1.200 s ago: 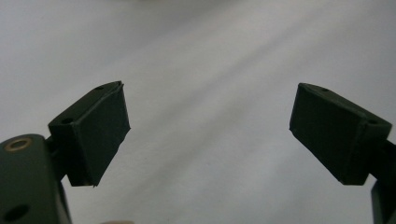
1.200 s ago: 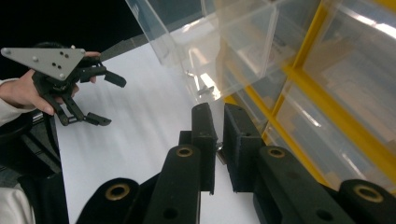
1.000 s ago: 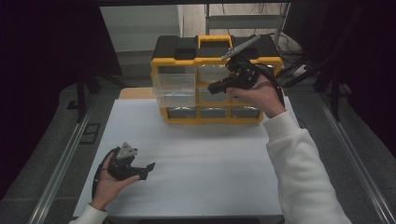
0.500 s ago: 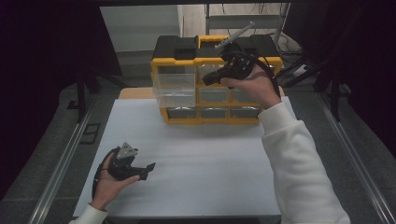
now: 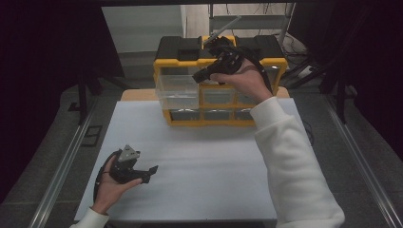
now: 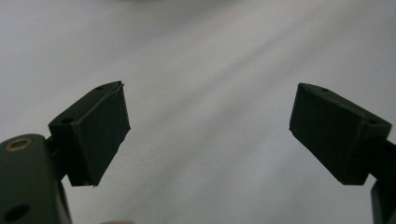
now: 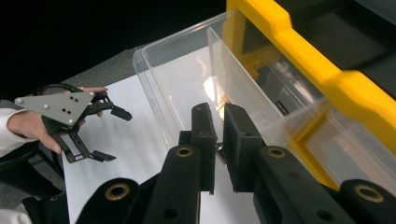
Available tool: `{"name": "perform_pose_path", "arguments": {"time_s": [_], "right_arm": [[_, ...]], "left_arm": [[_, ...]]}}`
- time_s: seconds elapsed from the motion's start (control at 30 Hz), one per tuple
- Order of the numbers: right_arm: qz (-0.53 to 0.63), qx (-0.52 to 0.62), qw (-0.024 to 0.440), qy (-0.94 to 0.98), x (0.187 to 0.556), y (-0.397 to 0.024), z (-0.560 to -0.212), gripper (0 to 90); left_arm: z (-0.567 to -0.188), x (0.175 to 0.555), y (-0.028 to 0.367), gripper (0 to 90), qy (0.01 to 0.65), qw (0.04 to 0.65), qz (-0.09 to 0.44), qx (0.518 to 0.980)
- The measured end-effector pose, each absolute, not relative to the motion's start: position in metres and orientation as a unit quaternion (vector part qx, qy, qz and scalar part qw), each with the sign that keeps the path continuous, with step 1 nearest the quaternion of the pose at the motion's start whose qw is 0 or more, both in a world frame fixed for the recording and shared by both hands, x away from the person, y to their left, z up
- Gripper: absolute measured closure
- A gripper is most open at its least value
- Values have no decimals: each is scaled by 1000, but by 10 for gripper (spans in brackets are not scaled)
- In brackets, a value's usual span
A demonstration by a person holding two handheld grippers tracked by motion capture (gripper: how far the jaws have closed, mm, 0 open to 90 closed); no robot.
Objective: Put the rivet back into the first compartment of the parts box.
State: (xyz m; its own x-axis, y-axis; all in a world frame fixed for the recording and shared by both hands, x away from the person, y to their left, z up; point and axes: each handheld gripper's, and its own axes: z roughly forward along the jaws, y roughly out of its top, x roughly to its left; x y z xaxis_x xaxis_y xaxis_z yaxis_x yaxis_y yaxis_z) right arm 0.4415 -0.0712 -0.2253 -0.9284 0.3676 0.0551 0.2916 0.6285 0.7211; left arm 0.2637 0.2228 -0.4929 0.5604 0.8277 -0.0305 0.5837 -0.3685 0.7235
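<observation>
The drawer (image 5: 178, 90), a clear plastic box with thin glossy walls, juts from the top left slot of the yellow-and-black organizer (image 5: 275, 66) at the far edge of the white mat (image 5: 204, 156). Above it, the right gripper (image 7: 218, 140) has its jaws nearly together on something small and metallic, perhaps a screw, too hidden to name. The left gripper (image 6: 208, 133) rests low over the near left of the matte mat, jaws wide apart and empty.
</observation>
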Motion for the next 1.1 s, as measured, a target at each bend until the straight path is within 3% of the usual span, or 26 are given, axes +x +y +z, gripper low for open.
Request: {"name": "perform_pose_path", "arguments": {"time_s": [0.8, 0.83, 1.0, 1.1], "right_arm": [[366, 174, 37, 914, 456, -17, -243, 814], [366, 173, 37, 914, 455, -17, -243, 794], [379, 171, 51, 908, 450, -21, -240, 474], [384, 174, 58, 905, 448, -26, -239, 339]], "left_arm": [[-494, 264, 222, 122, 431, 353, 169, 813], [-494, 264, 223, 122, 430, 354, 168, 813], [-493, 264, 223, 122, 429, 355, 168, 813], [-492, 266, 222, 122, 430, 358, 166, 812]]}}
